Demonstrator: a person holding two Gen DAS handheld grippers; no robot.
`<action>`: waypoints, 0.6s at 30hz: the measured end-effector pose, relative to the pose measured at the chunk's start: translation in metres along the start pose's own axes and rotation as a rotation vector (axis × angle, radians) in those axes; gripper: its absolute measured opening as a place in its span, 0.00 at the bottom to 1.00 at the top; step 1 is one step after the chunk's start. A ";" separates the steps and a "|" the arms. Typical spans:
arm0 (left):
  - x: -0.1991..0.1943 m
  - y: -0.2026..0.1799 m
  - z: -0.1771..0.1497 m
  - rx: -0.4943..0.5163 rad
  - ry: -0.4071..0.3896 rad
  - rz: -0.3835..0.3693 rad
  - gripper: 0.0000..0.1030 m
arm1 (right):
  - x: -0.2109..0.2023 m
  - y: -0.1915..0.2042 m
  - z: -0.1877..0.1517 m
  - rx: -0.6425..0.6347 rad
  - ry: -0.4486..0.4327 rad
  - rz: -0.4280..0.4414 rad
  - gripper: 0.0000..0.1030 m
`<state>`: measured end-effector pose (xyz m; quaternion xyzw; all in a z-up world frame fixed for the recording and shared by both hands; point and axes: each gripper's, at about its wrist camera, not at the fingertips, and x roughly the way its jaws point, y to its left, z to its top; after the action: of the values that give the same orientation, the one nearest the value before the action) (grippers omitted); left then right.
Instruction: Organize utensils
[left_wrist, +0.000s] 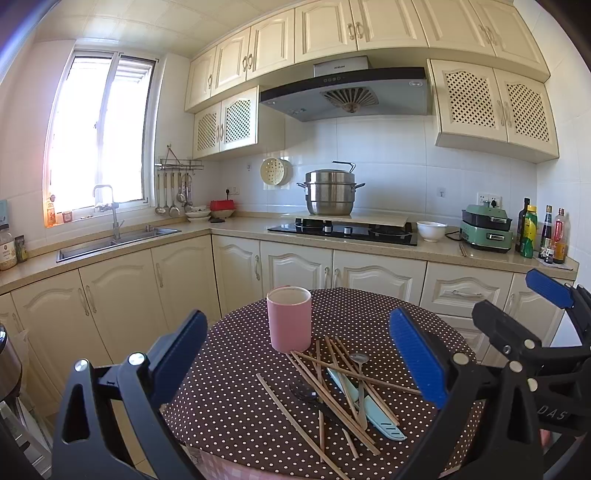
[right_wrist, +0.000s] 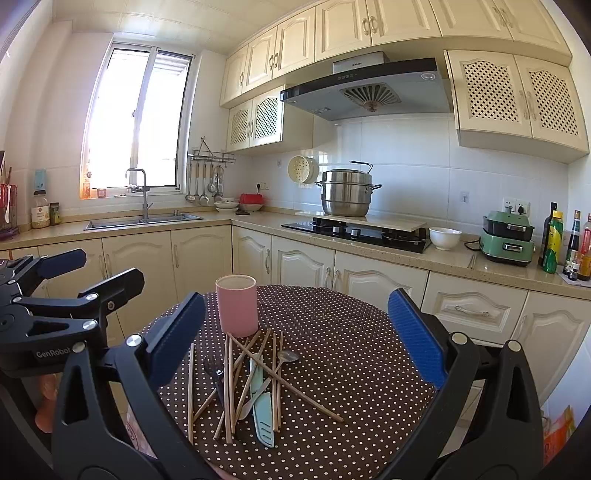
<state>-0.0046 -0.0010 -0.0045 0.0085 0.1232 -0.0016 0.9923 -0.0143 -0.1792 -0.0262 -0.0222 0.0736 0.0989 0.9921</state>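
- The left hand-held gripper (left_wrist: 299, 354) is seen held above the near edge of the round surface (left_wrist: 388, 314), its blue-padded fingers (left_wrist: 417, 358) spread wide with nothing gripped between them.
- A pink cup (left_wrist: 289, 319) is seen standing upright on the dotted cloth, toward the far side of the surface and just behind the pile of utensils.
- Wooden chopsticks (left_wrist: 332, 391) are seen scattered in a crossed heap on the cloth, touching and overlapping one another.
- A dark fork (right_wrist: 214, 369) is found at the left of the heap, partly under the chopsticks.
- A light-blue knife (right_wrist: 263, 417) is laid among them, with a metal spoon (right_wrist: 284, 360) lying across it, bowl toward the cup.
- The right hand-held gripper (right_wrist: 297, 350) is likewise seen over the near edge, fingers wide apart and nothing held.
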 end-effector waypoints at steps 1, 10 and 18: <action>0.000 0.000 0.000 0.000 0.000 0.000 0.94 | 0.000 0.000 0.000 0.000 0.000 -0.001 0.94; 0.000 0.000 -0.001 0.000 0.003 0.000 0.94 | 0.000 -0.001 0.001 0.002 0.004 0.001 0.94; 0.001 0.001 -0.001 0.001 0.005 0.002 0.94 | 0.000 0.000 0.001 0.002 0.007 0.002 0.94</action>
<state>-0.0040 -0.0003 -0.0057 0.0089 0.1256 -0.0007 0.9920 -0.0143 -0.1797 -0.0249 -0.0214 0.0772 0.0997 0.9918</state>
